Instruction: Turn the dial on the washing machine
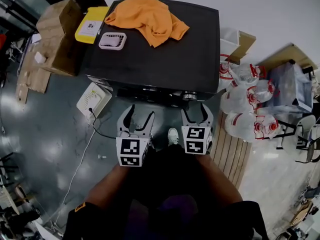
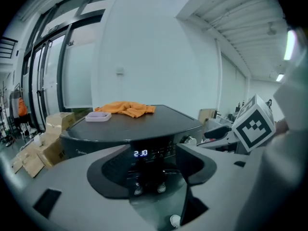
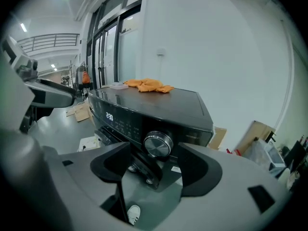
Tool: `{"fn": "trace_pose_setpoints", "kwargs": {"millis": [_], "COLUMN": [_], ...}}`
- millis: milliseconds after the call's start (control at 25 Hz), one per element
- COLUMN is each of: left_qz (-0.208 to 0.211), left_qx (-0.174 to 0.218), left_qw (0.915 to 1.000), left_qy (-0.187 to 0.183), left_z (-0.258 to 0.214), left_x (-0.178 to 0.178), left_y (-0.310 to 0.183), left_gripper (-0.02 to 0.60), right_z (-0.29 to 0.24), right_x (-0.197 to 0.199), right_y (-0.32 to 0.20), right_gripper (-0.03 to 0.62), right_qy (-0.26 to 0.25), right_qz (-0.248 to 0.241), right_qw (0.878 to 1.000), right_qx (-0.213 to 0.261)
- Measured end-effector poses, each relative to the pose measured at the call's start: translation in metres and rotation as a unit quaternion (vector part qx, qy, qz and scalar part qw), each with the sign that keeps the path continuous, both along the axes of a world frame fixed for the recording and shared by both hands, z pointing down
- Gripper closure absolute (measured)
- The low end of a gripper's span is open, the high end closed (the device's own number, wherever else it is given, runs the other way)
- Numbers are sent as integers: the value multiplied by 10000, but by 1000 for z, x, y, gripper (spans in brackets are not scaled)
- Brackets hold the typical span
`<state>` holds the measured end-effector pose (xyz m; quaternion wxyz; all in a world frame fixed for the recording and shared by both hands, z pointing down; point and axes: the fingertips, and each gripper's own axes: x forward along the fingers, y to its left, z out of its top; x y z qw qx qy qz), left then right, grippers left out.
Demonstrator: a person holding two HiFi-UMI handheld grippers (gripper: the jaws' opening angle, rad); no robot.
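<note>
Facing silver dial [image 3: 158, 144] on black washer [image 1: 165, 59], left gripper [image 1: 141, 111], right gripper [image 1: 194, 109] fingers [image 3: 204, 172] released.

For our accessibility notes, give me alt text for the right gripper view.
The right hand-held gripper, jaws apart and empty, faces the silver dial on a dark washing machine, not yet gripping it. An orange cloth lies on the machine's top.
</note>
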<state>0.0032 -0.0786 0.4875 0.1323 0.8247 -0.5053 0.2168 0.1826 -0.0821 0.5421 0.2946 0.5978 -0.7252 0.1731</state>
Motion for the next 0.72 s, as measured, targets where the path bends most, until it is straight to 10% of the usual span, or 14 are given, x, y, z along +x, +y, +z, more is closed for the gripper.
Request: {"fn": "trace_pose_setpoints", "kwargs": {"millis": [720], "left_qz": [261], "left_qx": [28], "left_qw": [9996], "left_qy": [-112], "left_z": [0], "left_x": [-22], "left_y": [-18], "left_gripper": [290], "right_z": [34], "right_x": [2], "right_y": [-23], "right_gripper": [275], "right_qy": [-102], "right_qz": [592], "right_qw": [9974], "right_qx": [-394]}}
